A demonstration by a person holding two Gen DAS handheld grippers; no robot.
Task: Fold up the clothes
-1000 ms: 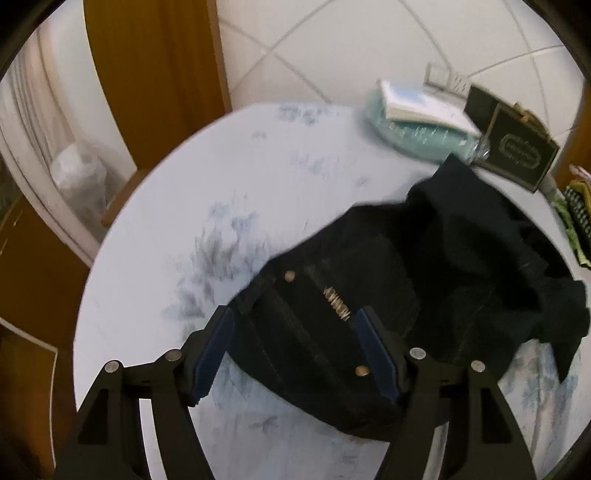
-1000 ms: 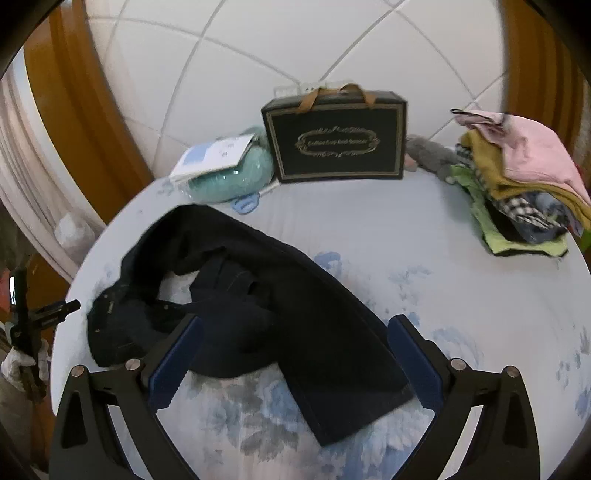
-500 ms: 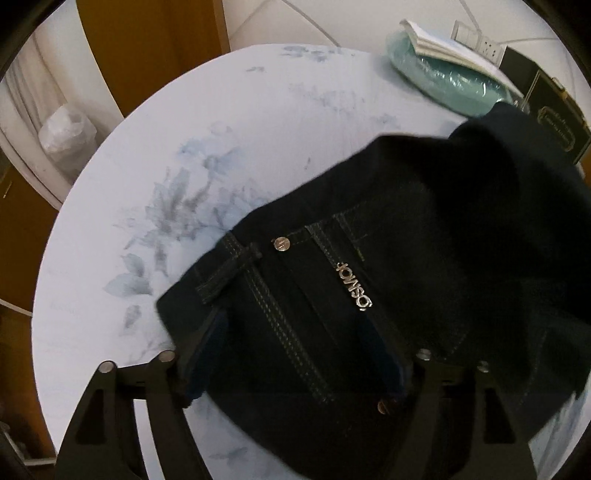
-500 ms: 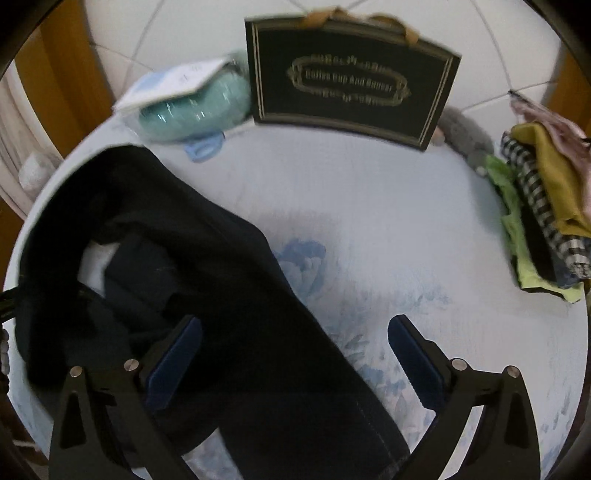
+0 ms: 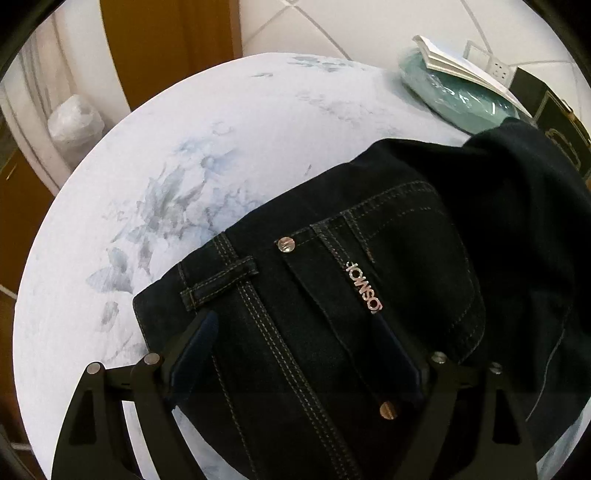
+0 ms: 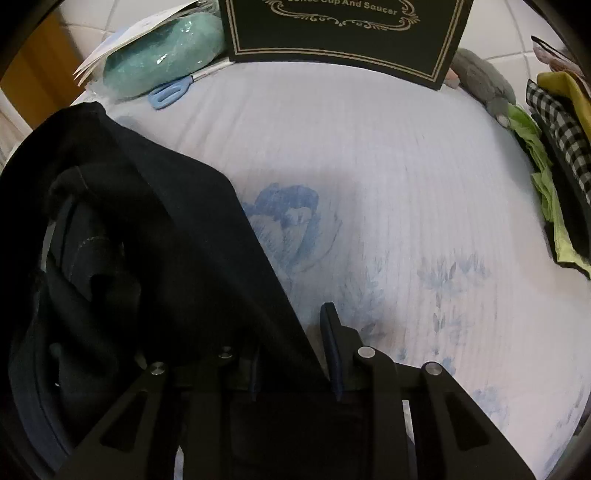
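From the left wrist view, dark jeans [image 5: 369, 295] lie crumpled on a round tabletop [image 5: 184, 166] covered with a pale cloth printed with blue flowers. The waistband, a belt loop, rivets and a small metal logo face up. The left hand-held gripper [image 5: 295, 347] sits low over the waistband with its jaws opening wide; the denim lies between them, but the pads do not press on it. Beyond the jeans, at the far rim of the tabletop, is a teal bundle in plastic [image 5: 461, 96] with papers on top.

From the right wrist view, a leg of the jeans [image 6: 166, 240] runs down the left of the tabletop [image 6: 406, 166]. The right hand-held gripper [image 6: 295, 354] is closing its jaws on the edge of that leg, with the fabric caught between them. Beyond the jeans stand a black gift box [image 6: 343, 33], the teal bundle [image 6: 162, 66] and blue scissors [image 6: 170, 90]. A stack of folded clothes [image 6: 554, 147] lies well apart from the jeans, at the right rim.
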